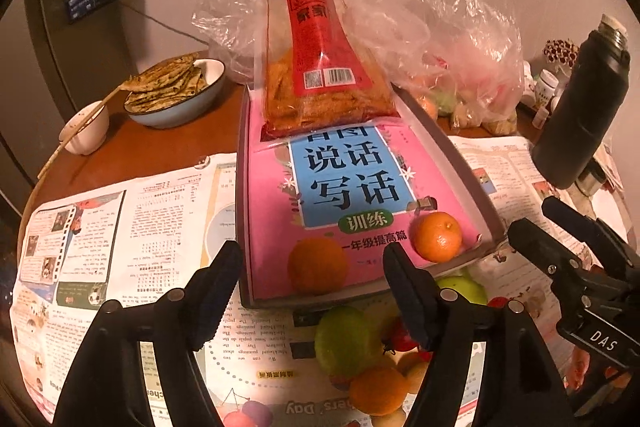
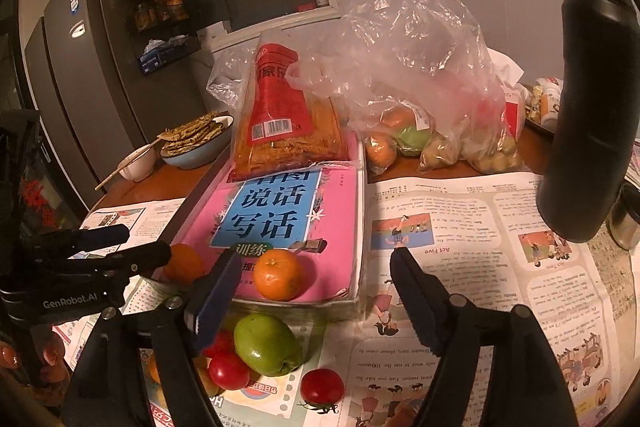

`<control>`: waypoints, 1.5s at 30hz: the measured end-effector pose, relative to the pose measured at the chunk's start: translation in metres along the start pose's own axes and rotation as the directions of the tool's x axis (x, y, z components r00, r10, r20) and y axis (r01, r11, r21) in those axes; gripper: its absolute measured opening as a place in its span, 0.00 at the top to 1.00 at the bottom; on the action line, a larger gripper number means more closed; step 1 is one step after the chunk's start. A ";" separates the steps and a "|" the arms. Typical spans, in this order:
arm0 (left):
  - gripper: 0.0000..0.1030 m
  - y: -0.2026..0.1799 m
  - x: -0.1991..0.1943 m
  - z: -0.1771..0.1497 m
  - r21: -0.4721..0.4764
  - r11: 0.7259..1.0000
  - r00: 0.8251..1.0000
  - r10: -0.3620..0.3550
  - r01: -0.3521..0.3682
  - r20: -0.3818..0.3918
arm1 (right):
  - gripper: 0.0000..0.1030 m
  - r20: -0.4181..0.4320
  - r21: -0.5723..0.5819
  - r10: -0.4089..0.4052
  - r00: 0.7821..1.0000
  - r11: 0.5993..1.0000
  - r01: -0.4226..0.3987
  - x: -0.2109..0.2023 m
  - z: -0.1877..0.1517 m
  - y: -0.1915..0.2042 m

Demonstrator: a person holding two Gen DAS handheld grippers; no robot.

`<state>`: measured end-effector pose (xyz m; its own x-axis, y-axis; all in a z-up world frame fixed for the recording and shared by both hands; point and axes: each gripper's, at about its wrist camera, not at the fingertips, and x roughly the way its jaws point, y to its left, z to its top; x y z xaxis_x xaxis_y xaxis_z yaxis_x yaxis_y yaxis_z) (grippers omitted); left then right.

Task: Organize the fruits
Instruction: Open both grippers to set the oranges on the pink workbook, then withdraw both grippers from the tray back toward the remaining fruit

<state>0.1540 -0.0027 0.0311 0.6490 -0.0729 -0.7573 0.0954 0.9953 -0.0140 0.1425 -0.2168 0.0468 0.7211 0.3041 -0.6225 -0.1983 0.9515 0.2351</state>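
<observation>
Two oranges lie on a pink book [image 1: 276,211] inside a flat grey box: one at the near left [image 1: 318,265] [image 2: 183,263], one at the near right [image 1: 438,237] [image 2: 279,274]. A pile of fruit lies on newspaper in front of the box: green apples [image 1: 346,341] [image 2: 266,345], small tomatoes [image 2: 322,387] [image 2: 229,371] and an orange [image 1: 378,389]. My left gripper [image 1: 312,291] is open and empty, hovering over the box's near edge. My right gripper [image 2: 312,299] is open and empty above the pile; it also shows in the left wrist view [image 1: 532,223].
A red snack bag [image 1: 320,67] lies on the far end of the book. A plastic bag of fruit [image 2: 420,131] stands behind right. A black flask [image 2: 588,107] stands at right. A bowl of flatbread [image 1: 176,91] and a small cup with chopsticks [image 1: 86,127] sit at left.
</observation>
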 end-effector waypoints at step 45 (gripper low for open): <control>0.27 -0.004 -0.046 -0.013 0.010 0.998 0.997 -0.062 0.061 0.047 | 0.01 0.071 0.006 -0.001 0.997 1.000 0.001 -0.046 -0.001 0.004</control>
<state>0.1138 -0.0020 0.0573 0.6767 -0.1372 -0.7234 0.1424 0.9883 -0.0542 0.1078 -0.2270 0.0754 0.7669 0.2991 -0.5678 -0.1942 0.9514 0.2389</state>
